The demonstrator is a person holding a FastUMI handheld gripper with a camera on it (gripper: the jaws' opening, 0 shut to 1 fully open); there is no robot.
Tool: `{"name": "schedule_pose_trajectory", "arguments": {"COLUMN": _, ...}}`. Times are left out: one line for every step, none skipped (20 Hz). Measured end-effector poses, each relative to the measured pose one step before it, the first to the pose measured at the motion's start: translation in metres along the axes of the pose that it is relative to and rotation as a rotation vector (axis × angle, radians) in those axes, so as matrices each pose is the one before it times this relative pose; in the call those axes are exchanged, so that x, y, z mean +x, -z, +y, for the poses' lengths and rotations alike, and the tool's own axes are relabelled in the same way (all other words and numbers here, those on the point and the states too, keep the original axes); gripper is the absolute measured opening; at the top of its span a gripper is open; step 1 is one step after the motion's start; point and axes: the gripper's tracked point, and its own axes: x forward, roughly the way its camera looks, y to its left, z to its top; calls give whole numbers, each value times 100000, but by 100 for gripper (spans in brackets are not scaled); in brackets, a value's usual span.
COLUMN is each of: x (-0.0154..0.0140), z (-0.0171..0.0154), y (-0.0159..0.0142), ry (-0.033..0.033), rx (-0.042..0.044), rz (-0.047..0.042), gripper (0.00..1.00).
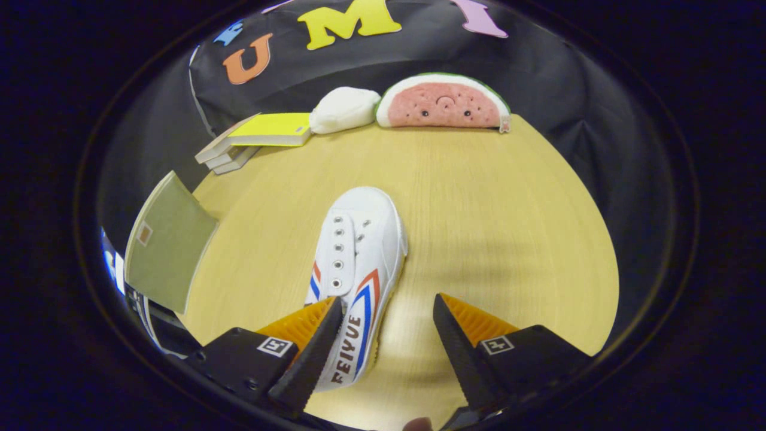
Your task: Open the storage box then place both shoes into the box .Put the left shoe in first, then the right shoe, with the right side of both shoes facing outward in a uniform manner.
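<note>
My gripper (388,311) hangs wide open over the white shoe (359,263) on the table (491,215). Storage box (167,245) sits left; I can't see inside.

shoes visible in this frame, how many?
1. A white canvas shoe with red and blue stripes lies on the wooden table, its heel beside one of the open gripper fingers. A second shoe may be out of view.

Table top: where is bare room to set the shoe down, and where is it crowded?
The gripper is open, with the white shoe between its fingers, by the left one. Bare wooden table lies right of the shoe, up to the watermelon plush. It is crowded at the far left: stacked books, white plush, olive-green panel.
</note>
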Motion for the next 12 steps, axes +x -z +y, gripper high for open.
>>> {"name": "schedule_pose_trajectory", "arguments": {"x": 342, "z": 652, "y": 109, "ry": -2634, "rx": 736, "rz": 1851, "gripper": 93}}
{"name": "schedule_pose_trajectory", "arguments": {"x": 110, "z": 197, "y": -285, "ry": -1630, "rx": -604, "rz": -269, "gripper": 88}}
{"name": "schedule_pose_trajectory", "arguments": {"x": -148, "z": 794, "y": -129, "ry": -2190, "rx": -313, "rz": 896, "gripper": 76}}
{"name": "schedule_pose_trajectory", "arguments": {"x": -212, "z": 56, "y": -4, "ry": 1610, "rx": -446, "rz": 30, "gripper": 65}}
{"name": "schedule_pose_trajectory", "arguments": {"x": 398, "z": -297, "y": 127, "ry": 1264, "rx": -1732, "rz": 487, "gripper": 54}}
{"name": "schedule_pose_trajectory", "arguments": {"x": -39, "z": -120, "y": -119, "ry": 1025, "rx": 100, "rz": -351, "gripper": 42}}
{"name": "schedule_pose_trajectory", "arguments": {"x": -118, "z": -32, "y": -106, "ry": 881, "rx": 723, "rz": -297, "gripper": 35}}
{"name": "schedule_pose_trajectory", "arguments": {"x": 31, "z": -180, "y": -14, "ry": 801, "rx": 83, "rz": -245, "gripper": 27}}
{"name": "schedule_pose_trajectory", "arguments": {"x": -162, "z": -120, "y": -203, "ry": 273, "rx": 1314, "rz": -683, "gripper": 19}}
{"name": "schedule_pose_trajectory", "arguments": {"x": -103, "z": 102, "y": -173, "ry": -213, "rx": 1518, "rz": -626, "gripper": 14}}
{"name": "schedule_pose_trajectory", "arguments": {"x": -39, "z": -94, "y": 53, "ry": -241, "rx": 1730, "rz": -571, "gripper": 8}}
{"name": "schedule_pose_trajectory", "arguments": {"x": -92, "z": 102, "y": -86, "ry": -590, "rx": 2743, "rz": -579, "gripper": 7}}
